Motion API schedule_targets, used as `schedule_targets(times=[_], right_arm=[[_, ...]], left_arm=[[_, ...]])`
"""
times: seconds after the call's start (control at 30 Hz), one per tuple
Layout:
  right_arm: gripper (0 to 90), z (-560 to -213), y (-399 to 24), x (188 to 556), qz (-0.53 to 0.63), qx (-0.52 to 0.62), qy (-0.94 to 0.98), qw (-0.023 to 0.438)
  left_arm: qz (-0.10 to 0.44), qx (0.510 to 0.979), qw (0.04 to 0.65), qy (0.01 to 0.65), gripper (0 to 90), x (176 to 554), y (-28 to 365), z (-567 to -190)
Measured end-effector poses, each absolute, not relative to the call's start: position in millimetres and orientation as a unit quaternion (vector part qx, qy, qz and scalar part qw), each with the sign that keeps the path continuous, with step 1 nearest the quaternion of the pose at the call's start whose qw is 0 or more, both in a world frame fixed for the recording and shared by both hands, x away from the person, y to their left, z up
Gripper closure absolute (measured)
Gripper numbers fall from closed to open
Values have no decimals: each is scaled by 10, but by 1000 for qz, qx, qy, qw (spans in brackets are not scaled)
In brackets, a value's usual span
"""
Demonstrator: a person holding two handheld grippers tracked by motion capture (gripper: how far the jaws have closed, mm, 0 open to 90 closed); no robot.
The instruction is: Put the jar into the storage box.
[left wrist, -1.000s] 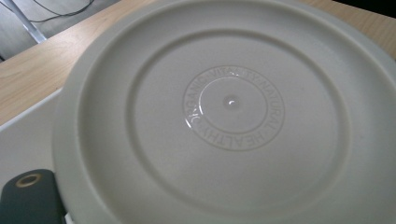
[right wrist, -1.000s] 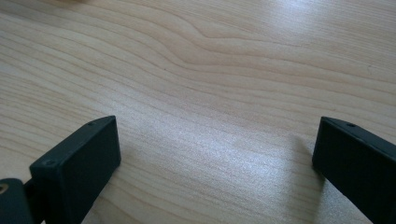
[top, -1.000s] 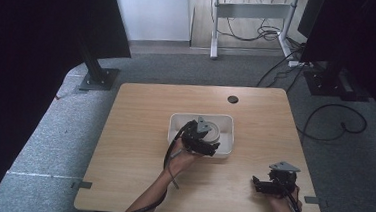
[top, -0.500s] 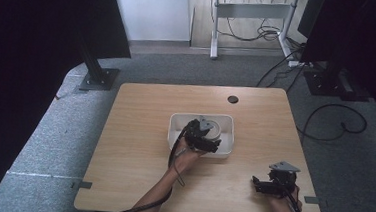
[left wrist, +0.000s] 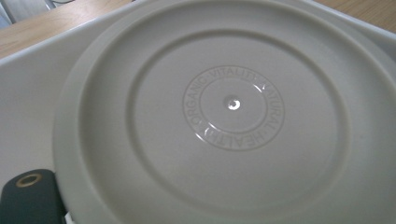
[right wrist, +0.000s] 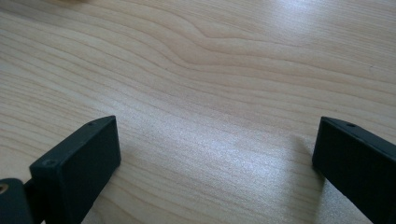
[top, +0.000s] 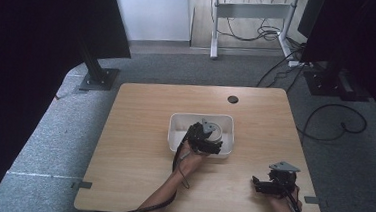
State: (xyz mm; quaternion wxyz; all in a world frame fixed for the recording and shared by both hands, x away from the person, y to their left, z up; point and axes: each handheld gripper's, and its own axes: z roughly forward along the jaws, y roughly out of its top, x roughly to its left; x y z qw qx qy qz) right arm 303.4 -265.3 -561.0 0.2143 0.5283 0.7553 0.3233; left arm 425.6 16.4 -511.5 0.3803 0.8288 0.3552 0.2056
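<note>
The left gripper point(top: 204, 140) is held over the white tray point(top: 176, 130) near the middle of the wooden table point(top: 139, 132), close above the round white lid point(left wrist: 219, 112) lying inside the tray; one jaw is seen at the lid's edge, and whether the jaws are apart or together cannot be told. The right gripper point(top: 259, 184) is held low near the table's front right corner, jaws spread wide over bare wood.
</note>
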Motion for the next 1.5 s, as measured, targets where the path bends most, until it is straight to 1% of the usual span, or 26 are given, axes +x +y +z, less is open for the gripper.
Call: schedule_targets(times=[0.4, 0.67, 0.73, 0.97, 1.03, 1.1, 1.27, 1.5], right_arm=[[6, -5610, -2653, 3034, 324, 527, 756, 214], [6, -5610, -2652, 3034, 324, 527, 756, 214], [6, -5611, -2652, 3034, 324, 527, 756, 214], [6, -5610, -2652, 3033, 324, 527, 756, 214], [6, -5610, -2652, 3033, 324, 527, 756, 214], [6, -5611, -2652, 3033, 324, 527, 756, 214], [6, -5611, -2652, 3033, 324, 527, 756, 214], [6, -5610, -2652, 3033, 324, 527, 757, 214]], left_arm=[[207, 831, 361, 370, 104, 4223, 107, -5232], [195, 825, 363, 387, 103, 4242, 134, -5281], [185, 823, 363, 396, 103, 4258, 145, -5277], [181, 825, 360, 396, 101, 4268, 144, -5270], [178, 825, 362, 396, 89, 4274, 148, -5264], [176, 823, 364, 400, 35, 4282, 160, -5253], [170, 823, 370, 395, 30, 4262, 174, -5234], [179, 824, 377, 384, 30, 4216, 178, -5181]])
